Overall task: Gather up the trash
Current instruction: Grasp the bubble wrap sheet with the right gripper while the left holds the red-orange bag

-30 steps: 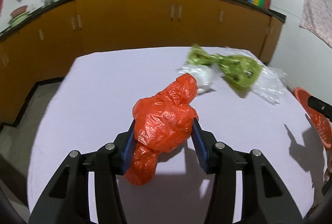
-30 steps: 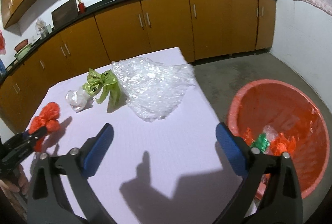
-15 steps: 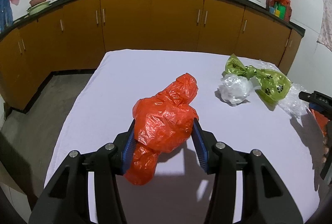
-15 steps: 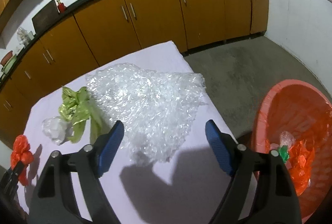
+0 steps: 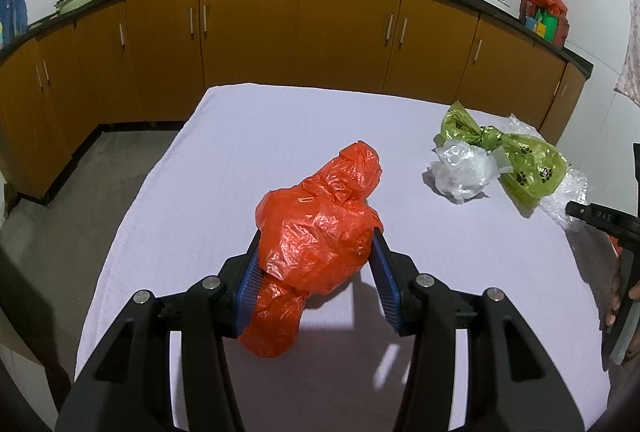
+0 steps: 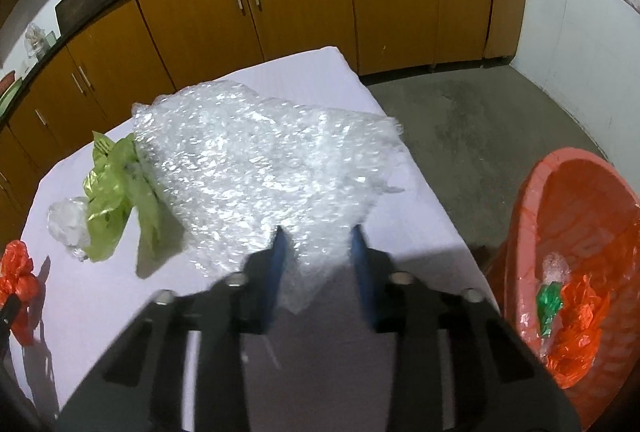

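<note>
Trash is being gathered off the desk (image 5: 248, 160). The left hand-held gripper (image 5: 316, 272) is clamping the orange bag (image 5: 316, 232), lifted above the desk. The right hand-held gripper (image 6: 318, 268) has just been closing its jaws around the near corner of the bubble wrap (image 6: 256, 168), lying at the desk's edge. Next, judging by the layout, both loads are needing a swing over to the basket (image 6: 532, 224). Only the right view is showing the basket, already holding scraps; only the left is showing the orange bag's grip closely.
</note>
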Tool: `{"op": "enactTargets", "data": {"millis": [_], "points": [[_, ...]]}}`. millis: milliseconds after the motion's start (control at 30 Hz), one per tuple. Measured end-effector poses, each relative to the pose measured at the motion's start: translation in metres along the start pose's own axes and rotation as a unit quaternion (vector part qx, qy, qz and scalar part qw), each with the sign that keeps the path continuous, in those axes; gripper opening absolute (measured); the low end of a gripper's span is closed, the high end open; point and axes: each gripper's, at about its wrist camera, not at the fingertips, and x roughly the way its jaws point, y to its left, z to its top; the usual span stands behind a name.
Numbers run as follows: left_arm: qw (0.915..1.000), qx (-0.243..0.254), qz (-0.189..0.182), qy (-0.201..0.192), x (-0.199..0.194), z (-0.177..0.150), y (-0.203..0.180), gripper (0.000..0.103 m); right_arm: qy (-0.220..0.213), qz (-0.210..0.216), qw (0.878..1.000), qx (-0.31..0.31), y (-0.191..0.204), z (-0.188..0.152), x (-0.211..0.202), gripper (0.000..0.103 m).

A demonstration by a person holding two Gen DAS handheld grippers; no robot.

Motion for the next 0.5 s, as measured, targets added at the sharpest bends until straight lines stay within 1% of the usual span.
{"op": "enactTargets", "data": {"millis": [100,200,333,433,467,500], "points": [[1.0,-0.001,-0.001,0.0,-0.001,-0.001,-0.002,0.051,-0.001,0.009,1.0,0.006,-0.004,-0.001,-0.004,0.009],[1.0,-0.004,-0.003,0.0,-0.002,-0.002,-0.003,0.051,-0.005,0.013,1.0,0.006,-0.008,-0.005,-0.012,0.003],[0.9999,-0.009,-0.006,0.002,-0.003,-0.003,-0.003,0.051,-0.013,0.026,0.999,0.014,-0.015,-0.013,-0.028,0.003],[0.9999,-0.009,-0.008,0.004,-0.003,-0.004,-0.004,0.051,-0.007,0.054,0.998,0.015,-0.02,-0.022,-0.04,0.003],[0.9999,-0.009,-0.009,0.004,-0.003,-0.004,-0.005,0.051,-0.004,0.062,0.998,0.013,-0.02,-0.024,-0.042,0.004],[0.9999,-0.009,-0.009,0.004,-0.003,-0.003,-0.005,0.051,-0.006,0.061,0.998,0.01,-0.021,-0.026,-0.046,0.008]]}}
